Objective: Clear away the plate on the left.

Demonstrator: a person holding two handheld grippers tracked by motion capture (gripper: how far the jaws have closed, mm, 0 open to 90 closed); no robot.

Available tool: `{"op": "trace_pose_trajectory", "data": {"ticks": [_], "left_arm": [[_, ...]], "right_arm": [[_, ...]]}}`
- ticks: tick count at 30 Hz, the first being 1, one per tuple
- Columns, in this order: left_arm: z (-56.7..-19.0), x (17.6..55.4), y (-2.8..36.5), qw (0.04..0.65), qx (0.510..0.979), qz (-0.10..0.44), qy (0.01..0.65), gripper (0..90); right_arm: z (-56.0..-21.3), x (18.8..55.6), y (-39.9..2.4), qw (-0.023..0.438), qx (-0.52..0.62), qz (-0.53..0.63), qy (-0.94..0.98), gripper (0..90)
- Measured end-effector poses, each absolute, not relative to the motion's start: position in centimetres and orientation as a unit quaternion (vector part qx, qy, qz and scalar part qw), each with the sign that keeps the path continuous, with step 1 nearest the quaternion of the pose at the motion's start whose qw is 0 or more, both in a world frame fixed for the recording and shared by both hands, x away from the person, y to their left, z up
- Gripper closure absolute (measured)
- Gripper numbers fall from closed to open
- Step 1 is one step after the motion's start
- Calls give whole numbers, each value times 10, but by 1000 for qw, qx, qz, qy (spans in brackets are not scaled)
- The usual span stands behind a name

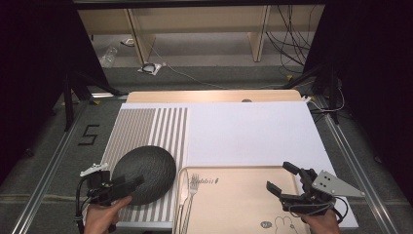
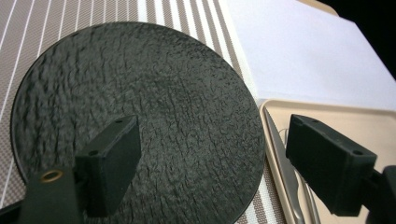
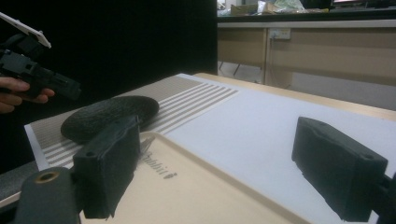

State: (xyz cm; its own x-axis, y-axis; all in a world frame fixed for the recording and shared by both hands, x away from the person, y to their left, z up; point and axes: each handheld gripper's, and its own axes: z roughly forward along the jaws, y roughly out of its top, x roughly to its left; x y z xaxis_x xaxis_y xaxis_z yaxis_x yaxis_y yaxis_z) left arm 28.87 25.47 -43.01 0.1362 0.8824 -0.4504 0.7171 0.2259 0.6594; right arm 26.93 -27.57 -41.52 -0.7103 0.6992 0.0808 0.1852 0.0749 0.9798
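Plate (image 1: 145, 173): your left gripper (image 1: 127, 184) hovers over its near edge, jaws spread wide, gripping nothing. It is a round, black disc with a rough, wrinkled surface, lying on the striped mat (image 1: 146, 126). Your right gripper (image 1: 282, 178) is also released, above the smooth beige tray (image 1: 238, 204), which holds a metal fork (image 1: 193, 187) and knife (image 1: 183, 192).

Plate (image 2: 154, 107): dark, matt, rough wrinkled texture like stone. Tray (image 1: 243, 204): beige plastic, smooth, slight sheen. Fork (image 1: 193, 187) and knife (image 1: 183, 192): shiny metal. Striped mat (image 1: 146, 126): woven look, matt. White sheet (image 1: 253, 131): smooth, matt. Jaw pads: black, matt.
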Motion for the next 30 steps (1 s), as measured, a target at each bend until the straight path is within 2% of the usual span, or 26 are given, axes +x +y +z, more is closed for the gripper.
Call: {"op": "trace_pose_trajectory", "data": {"ticks": [13,22,30], "left_arm": [[-442,274,267,468,539,30,700,170],[-447,266,276,469,496,20,730,168],[-458,264,288,477,425,-10,770,165]], "right_arm": [[-416,270,-276,211,318,604,700,164],[-415,269,-276,212,318,604,699,164],[-415,269,-275,212,318,603,700,164]]}}
